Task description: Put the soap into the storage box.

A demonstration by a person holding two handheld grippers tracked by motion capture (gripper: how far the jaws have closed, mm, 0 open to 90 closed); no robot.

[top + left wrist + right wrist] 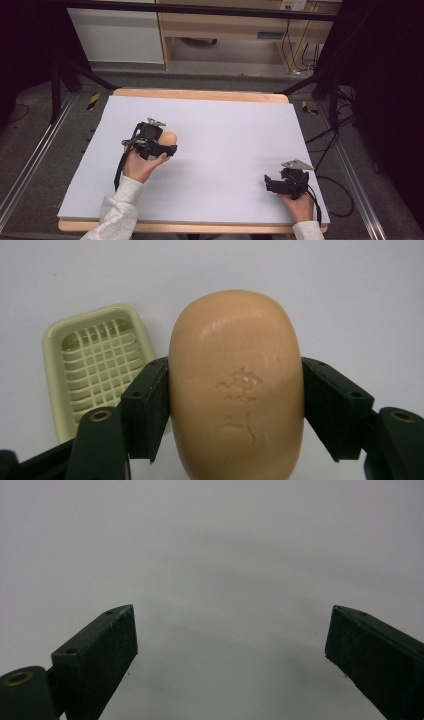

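So the bar of soap (236,385), peach-coloured with some characters pressed into its face, is clamped across its width between the two black jaws of the left gripper (236,400), and it sits dead centre of the left gripper view, reaching past the bottom edge. In the high view the same soap (170,137) can be spotted as a small orange blob poking out to the right of the left gripper (159,145), left of centre on the white table cover (225,140). The grab looks done, basically; what's left, judging by the layout, is getting the soap set into the pale green soap dish (97,367), which is seen at the left of the left gripper view, empty, its grid-patterned bottom fully visible. The soap isn't in it yet and nothing is touching it. The right gripper (274,182) is parked at the lower right of the high view with its jaws spread wide and nothing between them, just bare white surface in the right gripper view (230,645). Hard bits: whether the soap is lifted or resting on the table can't be told, the lower end of the bar is cut off, the stamped characters can't be read, and the dish can't be made out in the high view because the hand and gripper are in the way.
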